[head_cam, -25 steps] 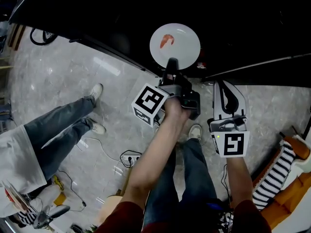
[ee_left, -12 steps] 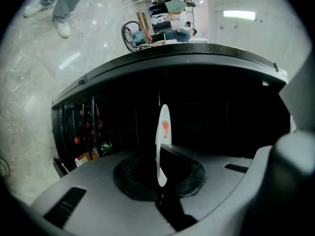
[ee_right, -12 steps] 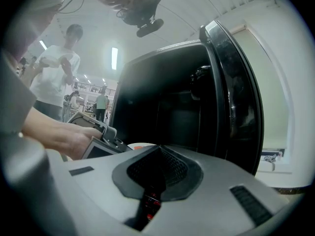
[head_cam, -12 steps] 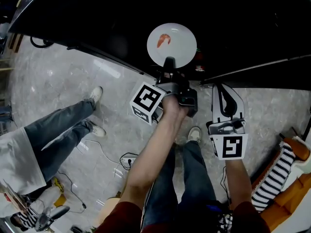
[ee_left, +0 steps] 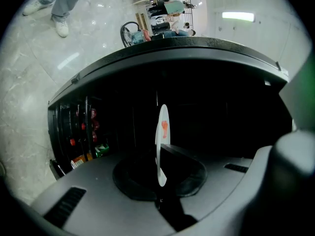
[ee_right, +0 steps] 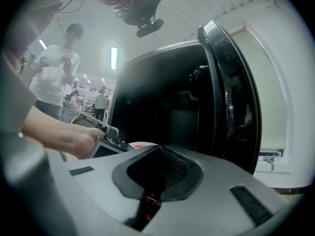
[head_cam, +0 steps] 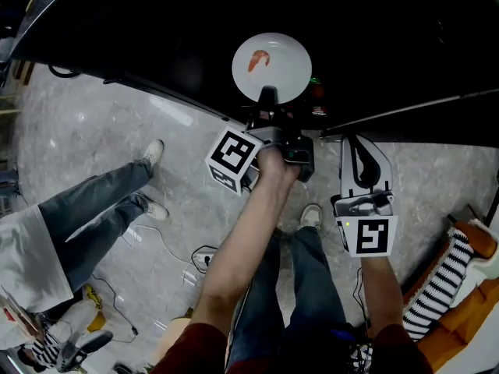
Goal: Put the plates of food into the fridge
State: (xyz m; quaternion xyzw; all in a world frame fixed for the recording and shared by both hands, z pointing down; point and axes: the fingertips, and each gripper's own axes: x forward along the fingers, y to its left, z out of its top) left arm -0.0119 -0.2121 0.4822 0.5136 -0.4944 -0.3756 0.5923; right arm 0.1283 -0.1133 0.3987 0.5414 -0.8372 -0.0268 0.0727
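White and round, the plate (head_cam: 274, 75) sits face up at the mouth of the dark fridge (head_cam: 156, 22), in the far middle of the head view. A small orange-red piece of food (head_cam: 257, 61) lies on its left half. Your left gripper (head_cam: 267, 97) pinches the plate's near rim. In the left gripper view the plate stands edge-on between the two jaws, clamped at the rim, and the rest of it reaches out into the black interior. Your left hand (head_cam: 274, 171) wraps the handle, and the left marker cube (head_cam: 233, 160) sits just to the left of that hand.

Your right gripper (head_cam: 357, 140) is to the right and nearer to you, well apart from the plate, pointing toward the fridge. Its jaws are pressed together with nothing between them. The right marker cube (head_cam: 373, 236) faces up at you.

The open fridge door (ee_right: 231, 92) stands on the right in the right gripper view. In the left gripper view, shelves on the left side of the fridge hold small red, orange and green containers (ee_left: 81, 141), too dim to name.

Below is a grey marbled floor (head_cam: 93, 123). Another person's legs (head_cam: 93, 213) in jeans stand at the left. In the right gripper view a person in a white top (ee_right: 54, 77) stands far left.
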